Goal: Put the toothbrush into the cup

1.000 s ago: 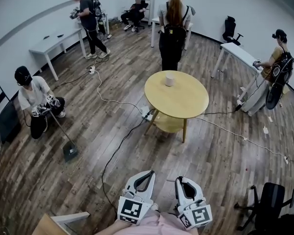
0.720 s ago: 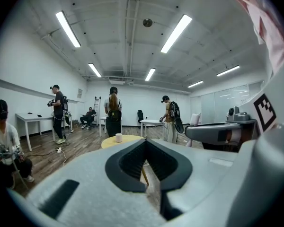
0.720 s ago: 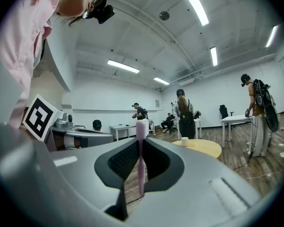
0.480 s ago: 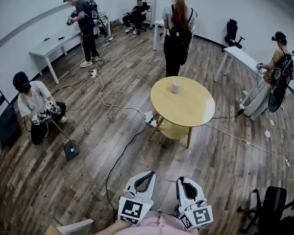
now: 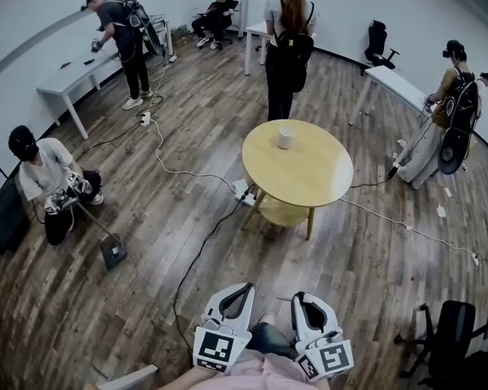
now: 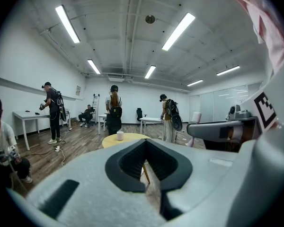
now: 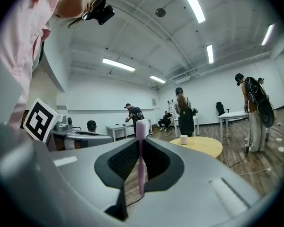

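Note:
A white cup (image 5: 285, 138) stands near the far edge of a round yellow table (image 5: 309, 177), a few steps ahead of me on the wooden floor. Both grippers are held low and close to my body. My right gripper (image 5: 302, 301) is shut on a pink toothbrush (image 7: 140, 155), which stands upright between its pads. My left gripper (image 5: 244, 288) is shut with nothing in it. The cup (image 7: 183, 139) and table (image 7: 206, 146) show far ahead in the right gripper view. The cup (image 6: 119, 135) also appears small and distant in the left gripper view.
A cable (image 5: 197, 254) runs across the floor from my feet toward the table. One person (image 5: 286, 43) stands just behind the table, another (image 5: 45, 181) crouches at the left, and a third (image 5: 443, 128) works at the right. A black chair (image 5: 447, 340) stands at the lower right.
Both grippers keep their place and grip. My view has shifted a little, so the table sits slightly differently in the picture, and the standing person at the far left has stepped toward the white desk.

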Demonstrator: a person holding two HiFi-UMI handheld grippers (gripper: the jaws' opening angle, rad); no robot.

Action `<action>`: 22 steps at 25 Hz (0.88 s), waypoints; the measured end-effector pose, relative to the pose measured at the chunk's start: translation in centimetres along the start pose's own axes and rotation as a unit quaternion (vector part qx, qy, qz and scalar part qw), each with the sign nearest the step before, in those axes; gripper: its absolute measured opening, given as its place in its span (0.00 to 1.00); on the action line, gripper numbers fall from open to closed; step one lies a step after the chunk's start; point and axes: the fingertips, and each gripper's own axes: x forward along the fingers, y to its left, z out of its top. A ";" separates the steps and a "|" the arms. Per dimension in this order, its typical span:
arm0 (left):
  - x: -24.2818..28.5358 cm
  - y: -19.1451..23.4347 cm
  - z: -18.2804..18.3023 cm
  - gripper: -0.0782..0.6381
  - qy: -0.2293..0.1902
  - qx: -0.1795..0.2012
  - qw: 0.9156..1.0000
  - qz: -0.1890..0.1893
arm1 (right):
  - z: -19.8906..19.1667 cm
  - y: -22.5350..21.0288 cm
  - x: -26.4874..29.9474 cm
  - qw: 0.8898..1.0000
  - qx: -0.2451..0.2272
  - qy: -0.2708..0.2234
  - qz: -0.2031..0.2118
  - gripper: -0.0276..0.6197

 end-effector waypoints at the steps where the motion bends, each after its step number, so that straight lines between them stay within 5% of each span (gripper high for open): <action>1: 0.4 0.1 -0.1 0.10 0.002 -0.002 1.000 0.000 | -0.1 -0.3 0.3 1.000 0.001 0.002 0.000 0.09; 7: 3.5 0.8 -0.2 0.10 0.014 -0.012 1.000 0.008 | 0.0 -3.0 2.4 1.000 0.010 0.010 0.005 0.09; 22: 13.5 0.4 3.7 0.10 -0.032 0.005 0.999 0.025 | 2.7 -12.3 6.8 1.000 -0.003 -0.015 0.025 0.09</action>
